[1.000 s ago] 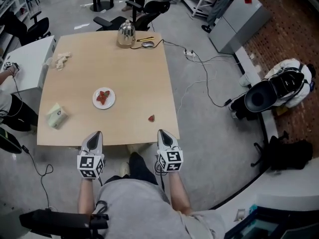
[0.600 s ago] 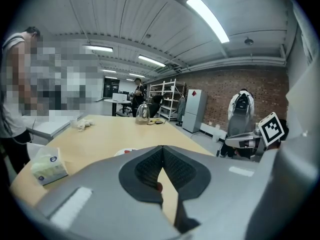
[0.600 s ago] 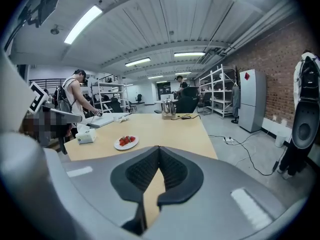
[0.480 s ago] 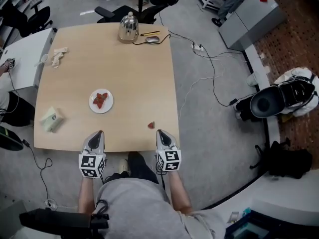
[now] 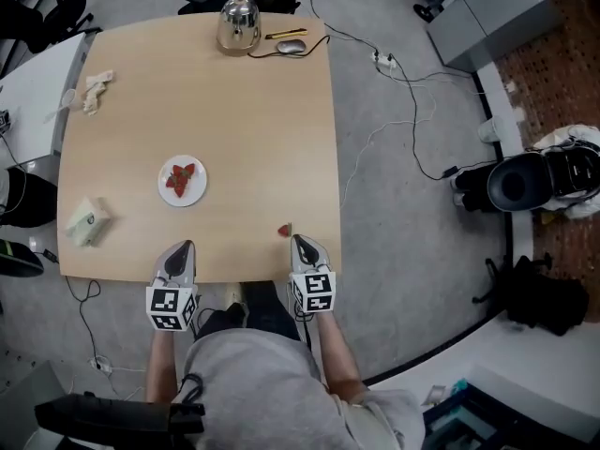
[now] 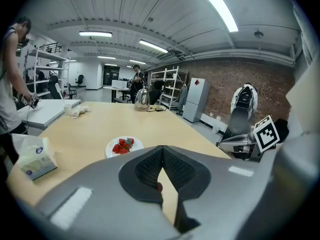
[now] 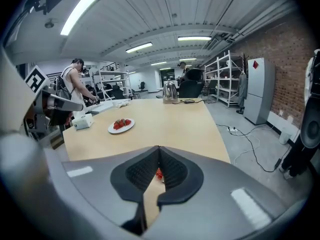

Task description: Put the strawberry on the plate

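Note:
A lone red strawberry (image 5: pixel 283 232) lies on the wooden table (image 5: pixel 262 139) near its front right corner. In the right gripper view the strawberry (image 7: pixel 159 173) shows just beyond the closed tips. A white plate (image 5: pixel 183 180) with a few strawberries sits left of centre; both gripper views show the plate (image 6: pixel 124 145) (image 7: pixel 121 125). My right gripper (image 5: pixel 299 242) is shut and empty, just right of the strawberry at the table's front edge. My left gripper (image 5: pixel 182 247) is shut and empty at the front edge, below the plate.
A tissue pack (image 5: pixel 85 221) lies at the table's left. A metal kettle (image 5: pixel 237 24), a pen and a mouse sit at the far edge, crumpled paper (image 5: pixel 96 90) at far left. Cables run over the floor on the right. A person stands by a white side table (image 6: pixel 45 110).
The head view has shifted, so the table sits lower and further left in the frame. Both grippers stay shut at the front edge, and the right one now stands closer to the strawberry.

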